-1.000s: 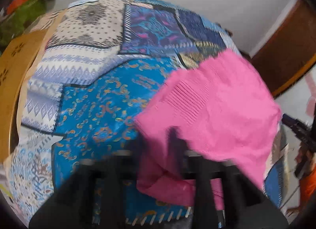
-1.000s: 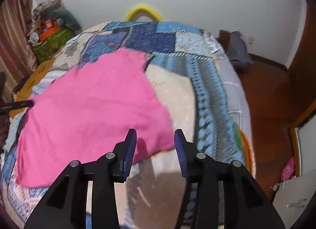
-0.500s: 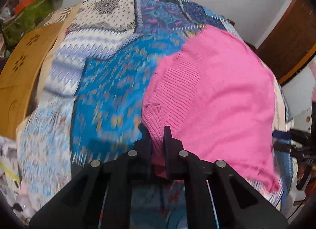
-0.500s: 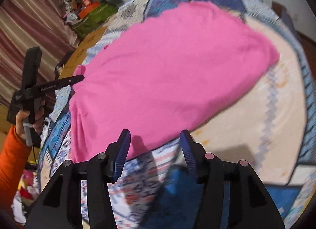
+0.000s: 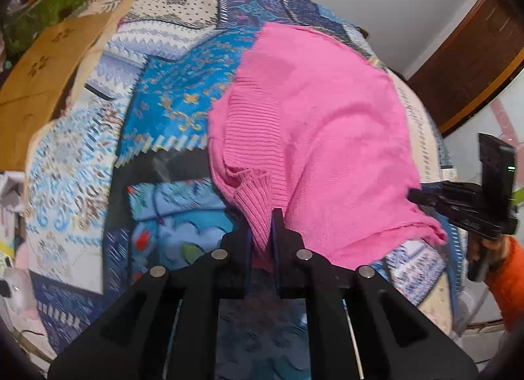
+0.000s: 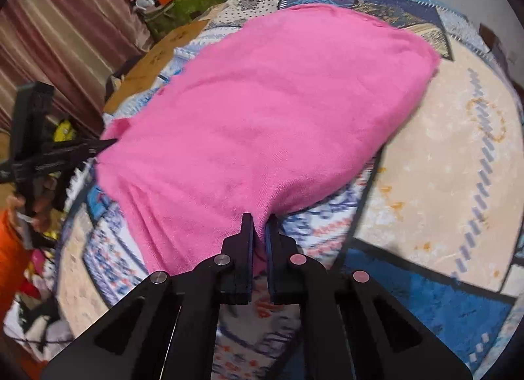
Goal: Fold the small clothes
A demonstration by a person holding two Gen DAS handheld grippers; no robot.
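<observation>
Left wrist view shows the left gripper (image 5: 262, 227) pinched on the ribbed edge of the pink sweater (image 5: 314, 124), which lies on the patchwork bedspread (image 5: 170, 108). The right gripper (image 6: 260, 227) pinches another near edge. Lift both corners evenly, keep the cloth tight, then lay it over flat.

The left wrist fisheye is looking forward along its own fingers from close above the bed, with the pink garment (image 5: 321, 137) filling the centre and right of the frame and the patchwork bedspread (image 5: 170, 108) spreading to the left. The right wrist fisheye is facing the same garment (image 6: 262, 111) from its opposite near corner, equally close. Each view is catching the other gripper at its edge: the right gripper (image 5: 425, 198) at right, the left gripper (image 6: 98, 145) at left.
</observation>
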